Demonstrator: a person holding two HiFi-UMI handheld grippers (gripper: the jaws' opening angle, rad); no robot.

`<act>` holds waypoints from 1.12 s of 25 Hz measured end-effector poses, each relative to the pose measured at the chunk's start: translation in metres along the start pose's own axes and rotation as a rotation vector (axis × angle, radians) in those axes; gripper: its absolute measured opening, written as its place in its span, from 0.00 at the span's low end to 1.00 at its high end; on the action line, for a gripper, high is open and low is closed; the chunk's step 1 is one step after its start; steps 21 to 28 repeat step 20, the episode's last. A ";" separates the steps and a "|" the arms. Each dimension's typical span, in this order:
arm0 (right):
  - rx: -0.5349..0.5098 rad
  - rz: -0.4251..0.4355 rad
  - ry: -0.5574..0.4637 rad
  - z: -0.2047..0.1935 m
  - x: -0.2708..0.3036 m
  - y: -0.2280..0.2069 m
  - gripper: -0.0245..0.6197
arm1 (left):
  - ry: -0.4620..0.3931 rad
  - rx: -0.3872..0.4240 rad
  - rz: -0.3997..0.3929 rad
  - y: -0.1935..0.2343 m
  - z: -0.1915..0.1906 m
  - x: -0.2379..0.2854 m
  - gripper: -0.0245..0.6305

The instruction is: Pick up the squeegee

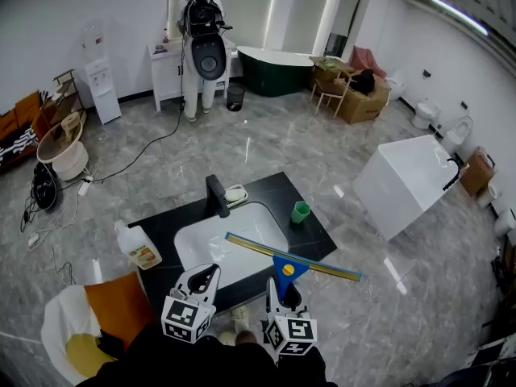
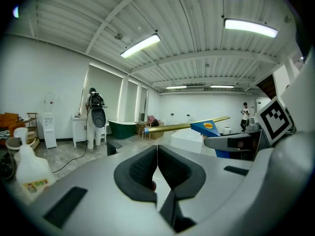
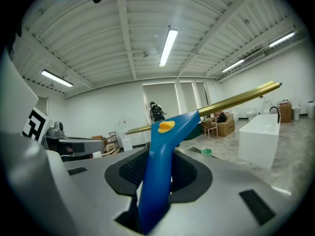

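On the far-left part of the black counter stands a white bottle. The left gripper hovers at the near edge of the white sink. Its own view shows the jaws pressed together with nothing between them, which the head view cannot show. That view also catches a second person far off at its right, missing from the head view, where only a person with a backpack stands at the far wall.

The right gripper is clamped on the squeegee, its jaws narrowly parted around the handle. The squeegee is held just above the sink's near-right corner. It has a blue handle with a round yellow stud, and a long brass-coloured bar that slants from far left to near right. A green cup sits on the counter's right side, and a white tub stands farther right.
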State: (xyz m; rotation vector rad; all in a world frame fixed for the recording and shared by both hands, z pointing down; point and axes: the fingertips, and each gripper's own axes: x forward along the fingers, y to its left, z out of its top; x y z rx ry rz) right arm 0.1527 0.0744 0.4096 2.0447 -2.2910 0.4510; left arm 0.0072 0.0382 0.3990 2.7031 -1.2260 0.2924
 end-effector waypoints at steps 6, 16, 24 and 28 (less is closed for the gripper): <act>-0.001 0.003 -0.001 0.002 0.000 -0.001 0.25 | 0.002 -0.006 0.003 -0.001 -0.001 -0.001 0.07; 0.005 0.006 -0.001 -0.003 0.001 -0.010 0.25 | 0.004 -0.002 0.004 -0.007 -0.005 0.005 0.07; 0.005 0.013 0.002 0.000 0.003 -0.009 0.25 | 0.006 -0.001 0.006 -0.007 -0.002 0.006 0.07; 0.005 0.013 0.002 0.000 0.003 -0.009 0.25 | 0.006 -0.001 0.006 -0.007 -0.002 0.006 0.07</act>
